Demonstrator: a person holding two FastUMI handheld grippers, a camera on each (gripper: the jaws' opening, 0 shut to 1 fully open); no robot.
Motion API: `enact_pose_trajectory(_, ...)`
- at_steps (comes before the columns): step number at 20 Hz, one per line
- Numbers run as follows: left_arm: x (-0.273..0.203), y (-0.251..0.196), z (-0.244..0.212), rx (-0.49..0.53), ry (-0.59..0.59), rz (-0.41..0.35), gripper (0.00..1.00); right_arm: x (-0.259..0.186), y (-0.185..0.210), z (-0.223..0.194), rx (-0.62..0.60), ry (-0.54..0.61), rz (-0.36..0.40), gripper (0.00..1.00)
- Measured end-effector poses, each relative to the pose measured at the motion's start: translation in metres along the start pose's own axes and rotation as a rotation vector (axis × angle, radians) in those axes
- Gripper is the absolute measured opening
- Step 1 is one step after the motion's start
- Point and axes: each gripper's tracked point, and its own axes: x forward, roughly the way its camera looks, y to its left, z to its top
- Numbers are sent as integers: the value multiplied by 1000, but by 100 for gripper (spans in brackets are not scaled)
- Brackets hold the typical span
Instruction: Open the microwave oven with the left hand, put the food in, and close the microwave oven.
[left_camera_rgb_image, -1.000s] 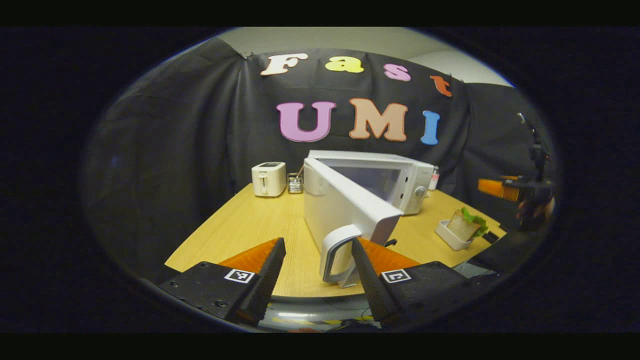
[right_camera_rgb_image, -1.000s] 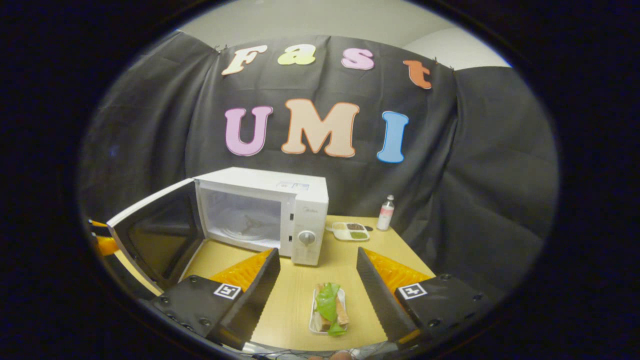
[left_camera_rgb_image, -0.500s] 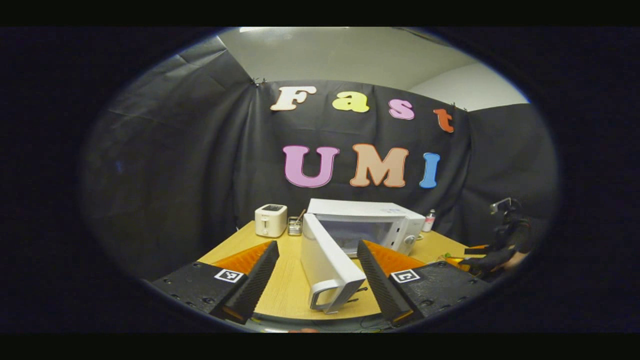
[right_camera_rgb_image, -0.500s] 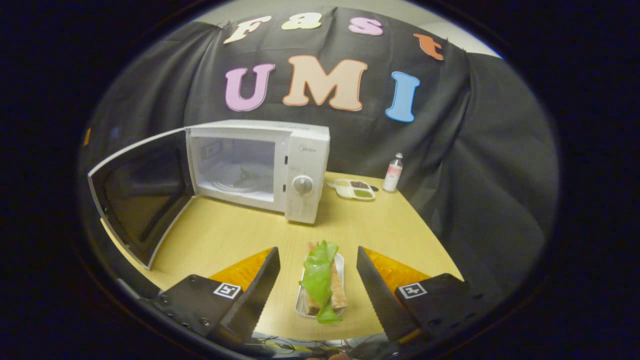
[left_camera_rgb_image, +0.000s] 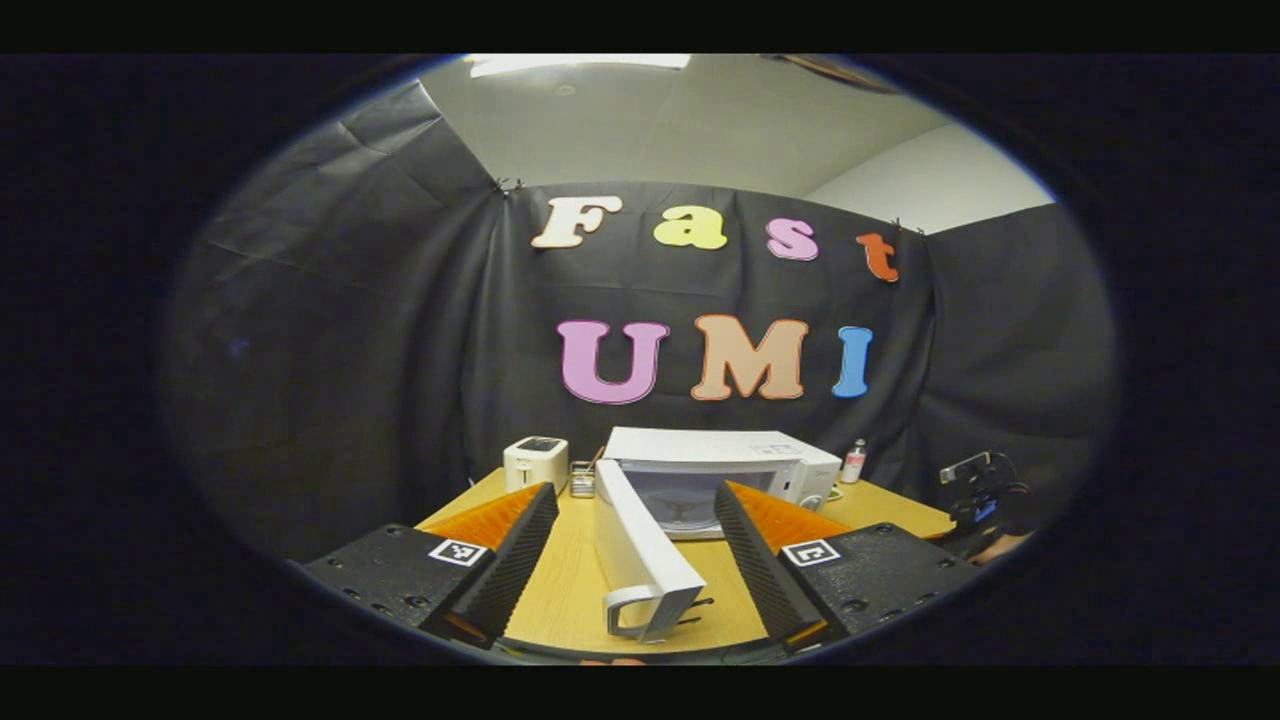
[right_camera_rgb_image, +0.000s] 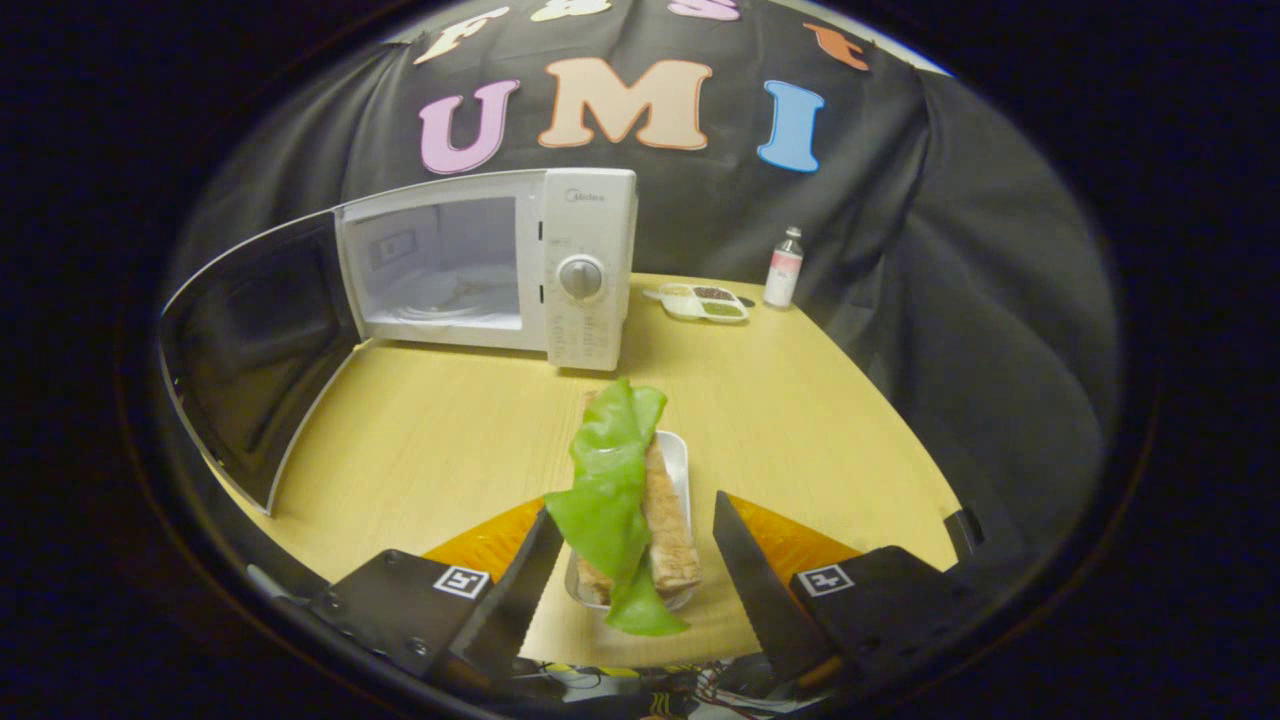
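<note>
While the white microwave oven stands open at the wooden table's far edge, we see the right gripper spread around the sandwich tray; the left gripper is open, empty.

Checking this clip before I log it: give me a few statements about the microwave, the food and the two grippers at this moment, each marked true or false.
1. The microwave door stands wide open. True.
2. The food already lies inside the microwave. False: it sits in a small white tray on the table, in front of the microwave.
3. The right gripper is open with the food between its fingers. True.
4. The left gripper is clamped on the door handle. False: its fingers stand apart, and the handle lies between them without being pressed.
5. A toaster stands on the table to the left of the microwave in the left gripper view. True.
</note>
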Motion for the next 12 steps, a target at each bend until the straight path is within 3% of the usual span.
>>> enact_pose_trajectory(2, 2, -4, 3, 9, -11, -5, 87, 3, 1, 5, -6, -2, 1, 86)
enact_pose_trajectory(4, 4, -6, 2, 13, -10, -10, 92, 2, 5, 1, -16, 11, 17, 87)
enact_pose_trajectory(7, 5, -5, 2, 18, -8, -5, 92, 6, 10, -4, -27, 32, 34, 60)
enact_pose_trajectory(8, 3, -3, 3, 17, -8, -3, 91, 0, 11, -2, -32, 42, 31, 60)
enact_pose_trajectory(11, 4, -1, 4, 25, -12, 4, 91, 5, 14, -3, -42, 39, 34, 39)
enact_pose_trajectory(12, 4, -1, 4, 25, -12, 3, 92, 6, 13, -3, -51, 39, 33, 39)
